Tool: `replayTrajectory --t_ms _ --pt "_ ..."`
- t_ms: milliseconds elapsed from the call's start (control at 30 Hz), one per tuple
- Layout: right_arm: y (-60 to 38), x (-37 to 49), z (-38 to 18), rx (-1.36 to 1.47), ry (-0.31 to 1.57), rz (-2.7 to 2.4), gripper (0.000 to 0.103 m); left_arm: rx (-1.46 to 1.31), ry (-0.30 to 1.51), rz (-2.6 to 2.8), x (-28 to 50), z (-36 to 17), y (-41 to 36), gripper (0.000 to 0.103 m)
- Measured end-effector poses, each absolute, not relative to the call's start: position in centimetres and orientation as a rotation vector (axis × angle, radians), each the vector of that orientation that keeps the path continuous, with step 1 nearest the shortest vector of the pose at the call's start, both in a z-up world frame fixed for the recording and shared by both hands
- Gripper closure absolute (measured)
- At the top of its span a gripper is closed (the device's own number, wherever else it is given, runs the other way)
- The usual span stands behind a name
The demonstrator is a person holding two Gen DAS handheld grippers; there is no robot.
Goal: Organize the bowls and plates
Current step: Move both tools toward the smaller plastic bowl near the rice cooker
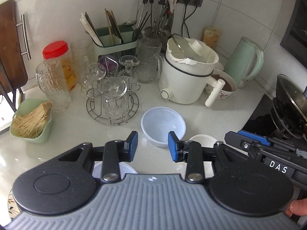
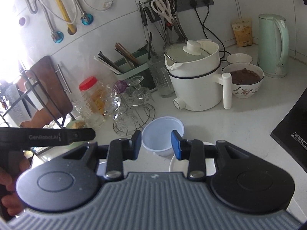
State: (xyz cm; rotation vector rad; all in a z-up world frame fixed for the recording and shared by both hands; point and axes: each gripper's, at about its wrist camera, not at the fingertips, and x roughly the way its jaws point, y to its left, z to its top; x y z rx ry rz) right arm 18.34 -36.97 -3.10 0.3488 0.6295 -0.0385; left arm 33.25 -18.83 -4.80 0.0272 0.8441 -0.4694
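Left gripper (image 1: 153, 146) fingers were apart, nothing between them; translucent plastic bowl (image 1: 163, 126) sat on the counter (image 1: 211, 115) at 12 o'clock. Right gripper (image 2: 156, 144) fingers were apart too, empty, same bowl ahead, white plate (image 2: 177, 165) at its 4 o'clock

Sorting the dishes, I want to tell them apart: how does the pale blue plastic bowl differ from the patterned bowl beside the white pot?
The plastic bowl is empty; the patterned bowl holds dark brown food. The plastic bowl is plain, translucent pale blue; the patterned bowl is opaque white with a printed motif on its side. The plastic bowl stands in open counter space near the fingers; the patterned bowl sits further back, between the white pot and the green kettle. Both stand upright on the counter.
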Motion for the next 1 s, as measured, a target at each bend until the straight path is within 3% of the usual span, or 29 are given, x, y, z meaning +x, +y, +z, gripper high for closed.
replayTrajectory --t_ms 67,167,500,600,633,833,1000 --pt "-37.1 18.9 -3.3 0.356 0.638 -0.04 0.066 0.025 0.853 -0.461 34.0 -5.0 -18.7 0.062" --pt "-37.1 19.6 -3.6 0.355 0.647 -0.043 0.066 0.016 0.853 -0.434 35.3 -5.3 -18.4 0.052" --pt "-37.6 23.4 -4.8 0.325 0.667 -0.047 0.065 -0.066 0.964 -0.435 40.8 -7.9 -18.1 0.038" --pt "-37.3 24.8 -5.2 0.285 0.675 -0.051 0.045 -0.094 1.001 -0.436 42.7 -9.3 -17.8 0.038" --pt "-37.4 25.2 -5.4 0.292 0.683 -0.045 0.043 -0.089 1.01 -0.431 43.3 -9.7 -17.8 0.038" --pt "-38.7 27.6 -7.2 0.408 0.731 -0.045 0.043 -0.055 1.003 -0.422 45.3 -11.5 -18.3 0.03" --pt "-39.5 29.4 -8.8 0.444 0.767 -0.059 0.043 -0.088 1.044 -0.425 46.2 -12.9 -18.4 0.029"
